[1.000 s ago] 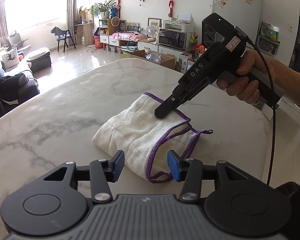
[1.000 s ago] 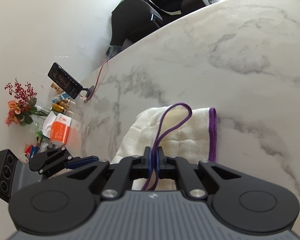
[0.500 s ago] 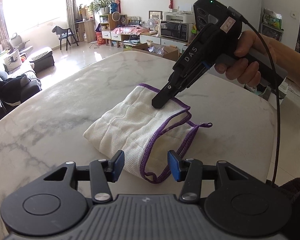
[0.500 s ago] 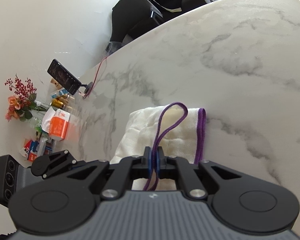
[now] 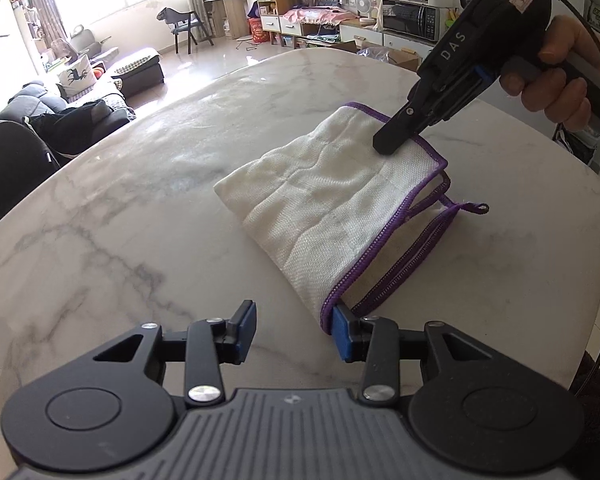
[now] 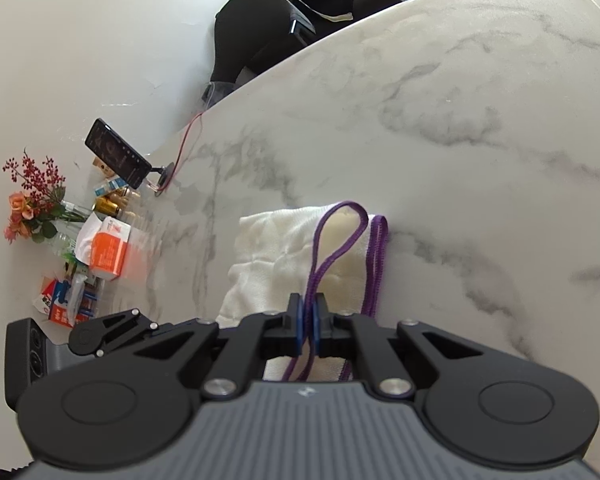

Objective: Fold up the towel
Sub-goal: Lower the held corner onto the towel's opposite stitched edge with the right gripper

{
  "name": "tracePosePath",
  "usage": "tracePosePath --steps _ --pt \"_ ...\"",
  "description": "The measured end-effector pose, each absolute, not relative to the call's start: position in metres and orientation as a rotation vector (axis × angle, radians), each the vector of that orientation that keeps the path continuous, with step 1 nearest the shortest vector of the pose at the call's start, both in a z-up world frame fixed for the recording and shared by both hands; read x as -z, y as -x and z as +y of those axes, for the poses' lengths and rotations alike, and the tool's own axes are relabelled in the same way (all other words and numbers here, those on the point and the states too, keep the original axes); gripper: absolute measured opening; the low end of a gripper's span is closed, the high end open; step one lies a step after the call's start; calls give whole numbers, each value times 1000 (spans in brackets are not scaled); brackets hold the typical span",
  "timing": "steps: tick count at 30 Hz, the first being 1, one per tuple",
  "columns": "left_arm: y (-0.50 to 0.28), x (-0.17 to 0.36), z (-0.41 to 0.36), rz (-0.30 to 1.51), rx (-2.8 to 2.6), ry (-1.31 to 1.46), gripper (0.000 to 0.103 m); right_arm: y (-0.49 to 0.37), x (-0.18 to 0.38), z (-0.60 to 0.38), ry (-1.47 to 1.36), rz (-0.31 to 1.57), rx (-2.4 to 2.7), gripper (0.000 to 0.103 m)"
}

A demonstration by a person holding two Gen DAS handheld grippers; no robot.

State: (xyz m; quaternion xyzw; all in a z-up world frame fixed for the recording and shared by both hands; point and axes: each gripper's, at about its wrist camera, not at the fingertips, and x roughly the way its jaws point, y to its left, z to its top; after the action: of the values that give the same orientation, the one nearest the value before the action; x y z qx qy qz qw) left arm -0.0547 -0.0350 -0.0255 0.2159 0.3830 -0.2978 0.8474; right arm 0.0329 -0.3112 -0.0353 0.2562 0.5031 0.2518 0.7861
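We see the towel [image 5: 332, 204], folded w/ purple hem, lying on the marble table [image 5: 120, 216]. Right gripper [image 6: 307, 322] is clamped on its far hem. Left gripper [image 5: 294, 330], jaws just narrowing but apart, sits at the near corner; the corner is beside its right pad, not pinched.

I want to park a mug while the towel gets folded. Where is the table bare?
The marble table is bare from the towel towards the sofa-side edge, and beyond the towel towards the far rim. It is crowded at the corner with the phone on its stand, flowers and boxes.
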Motion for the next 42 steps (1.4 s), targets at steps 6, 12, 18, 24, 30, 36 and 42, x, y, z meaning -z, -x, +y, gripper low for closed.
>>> tracePosePath --steps 6,12,18,24,30,36,42 --pt "64 15 -41 776 703 -445 42 -33 37 -310 -533 1093 -550 6" --pt "60 0 -37 766 775 -367 42 -31 36 -314 -524 1098 -558 6" --pt "35 -6 -30 745 715 -342 41 -30 36 -316 -527 1106 -562 6" --pt "18 7 -40 769 732 -369 41 -31 40 -316 -522 1127 -561 6" --pt "18 19 -52 791 760 -433 41 -33 46 -314 -498 1144 -537 10" --pt "18 29 -56 808 755 -470 41 -29 35 -306 -373 1108 -508 21" --pt "19 22 -52 786 764 -475 41 -29 17 -305 -298 1027 -471 25"
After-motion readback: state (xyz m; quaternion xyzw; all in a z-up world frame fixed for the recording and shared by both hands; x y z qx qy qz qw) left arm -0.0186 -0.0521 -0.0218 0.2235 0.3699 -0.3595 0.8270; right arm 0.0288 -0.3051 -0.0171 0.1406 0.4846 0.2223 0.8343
